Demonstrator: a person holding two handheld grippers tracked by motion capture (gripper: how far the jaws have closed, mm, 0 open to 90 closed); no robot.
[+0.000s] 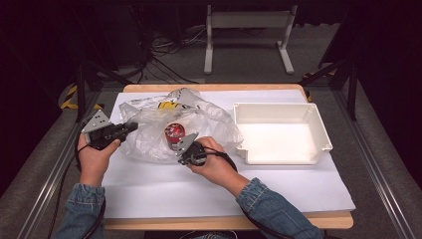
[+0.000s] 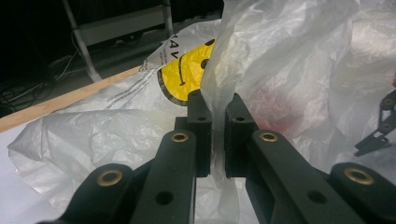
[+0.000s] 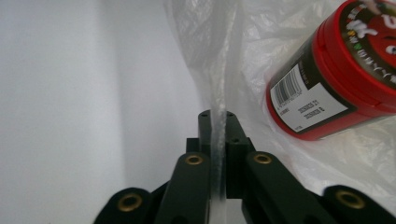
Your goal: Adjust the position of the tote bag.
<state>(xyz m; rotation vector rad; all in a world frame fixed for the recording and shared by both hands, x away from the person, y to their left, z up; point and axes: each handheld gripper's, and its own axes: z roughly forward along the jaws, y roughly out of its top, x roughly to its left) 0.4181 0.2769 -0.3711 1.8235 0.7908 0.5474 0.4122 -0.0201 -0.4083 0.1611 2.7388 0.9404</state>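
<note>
- Denim sleeves (image 1: 84, 209) came in nearest the camera at the table's near edge, each hand carrying a gripper toward the plastic bag (image 1: 174, 127), the landmark for all that follows.
- At the bag's left edge, the left gripper (image 1: 130, 127) was clamped on a fold of the film; its own view showed the plastic (image 2: 261, 79) pinched between the two nearly meeting jaws.
- At the bag's near edge, the right gripper (image 1: 185, 144) was likewise closed on the film, a thin pleat of plastic (image 3: 219, 130) running straight up between its jaws.
- Inside the bag, just behind its near edge, lay the red canister (image 1: 174, 134); in the right gripper view the canister (image 3: 336, 79) sat up and to the right of the jaw tips, close by but not touching them, with film between.
- Its long axis looked tilted, lid end toward the bag's mouth and labelled body angled back; it seemed to lie on its side rather than stand.
- Judged from this, the right hand (image 1: 216, 164) was much the nearer to the canister, the left hand (image 1: 94, 159) serving to hold the bag's far-left side taut.
- Pulling the two pinched edges apart would likely widen the mouth around the canister.
- Right of the bag, well apart from it, stood the white tray (image 1: 318, 127), empty, on the white sheet (image 1: 278, 189) covering the table (image 1: 214, 88).
</note>
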